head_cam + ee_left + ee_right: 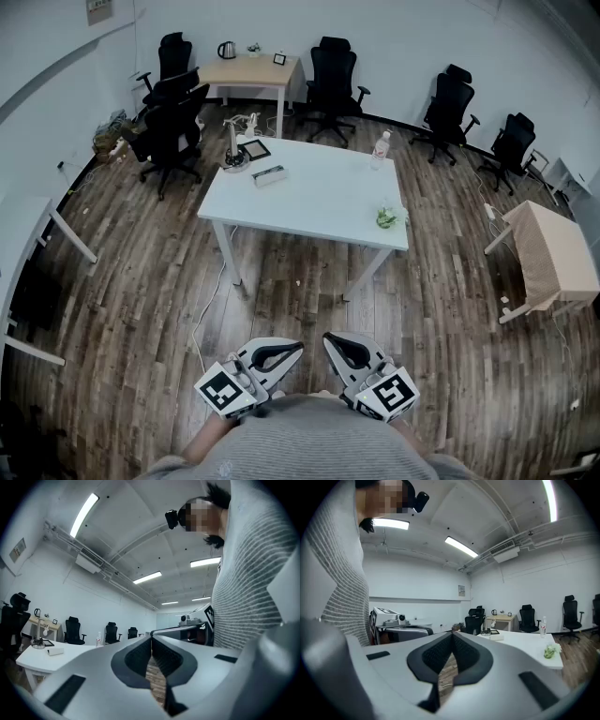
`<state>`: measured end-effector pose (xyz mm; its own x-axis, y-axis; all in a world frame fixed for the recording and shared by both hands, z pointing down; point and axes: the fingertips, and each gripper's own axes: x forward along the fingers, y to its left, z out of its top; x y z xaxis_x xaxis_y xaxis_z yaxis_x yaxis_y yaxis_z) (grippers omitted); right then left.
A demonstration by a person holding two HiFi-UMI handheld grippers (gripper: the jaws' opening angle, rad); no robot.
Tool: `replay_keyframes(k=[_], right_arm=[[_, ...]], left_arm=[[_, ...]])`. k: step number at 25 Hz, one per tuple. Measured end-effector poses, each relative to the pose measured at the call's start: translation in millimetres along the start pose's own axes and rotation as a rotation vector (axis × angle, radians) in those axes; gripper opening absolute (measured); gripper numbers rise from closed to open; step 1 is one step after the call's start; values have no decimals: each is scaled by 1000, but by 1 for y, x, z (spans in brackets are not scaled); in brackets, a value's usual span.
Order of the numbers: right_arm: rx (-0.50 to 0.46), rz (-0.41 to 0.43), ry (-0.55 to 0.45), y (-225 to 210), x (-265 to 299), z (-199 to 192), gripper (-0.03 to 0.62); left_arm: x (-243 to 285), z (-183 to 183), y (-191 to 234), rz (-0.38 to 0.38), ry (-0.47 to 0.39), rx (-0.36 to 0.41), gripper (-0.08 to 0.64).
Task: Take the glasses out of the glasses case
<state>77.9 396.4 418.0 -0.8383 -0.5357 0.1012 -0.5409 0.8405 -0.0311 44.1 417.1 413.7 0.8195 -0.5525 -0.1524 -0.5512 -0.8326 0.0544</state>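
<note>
The glasses case, a small pale box, lies closed on the far left part of the white table. It also shows in the left gripper view and, smaller, in the right gripper view. No glasses are visible. Both grippers are held close to the person's body, well short of the table. My left gripper is shut with nothing between its pads. My right gripper is also shut and empty. Their tips point towards each other.
On the table stand a clear bottle, a small green object near the right edge, a desk stand and a dark tablet. Black office chairs ring the room. A wooden floor separates me from the table.
</note>
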Motion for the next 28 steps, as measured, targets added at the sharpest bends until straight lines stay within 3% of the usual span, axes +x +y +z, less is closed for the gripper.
replay_keyframes(k=[10, 16, 20, 28], right_arm=[[4, -35, 14, -11, 2, -1, 14], [69, -14, -56, -15, 3, 4, 15], [94, 23, 12, -3, 14, -8, 15], [96, 56, 27, 9, 31, -12, 15]], left_arm=[[2, -2, 8, -10, 8, -15, 13], [-2, -16, 16, 7, 46, -39, 14], [-3, -16, 20, 9, 47, -44, 12], [-15, -21, 33, 41, 57, -74, 13]])
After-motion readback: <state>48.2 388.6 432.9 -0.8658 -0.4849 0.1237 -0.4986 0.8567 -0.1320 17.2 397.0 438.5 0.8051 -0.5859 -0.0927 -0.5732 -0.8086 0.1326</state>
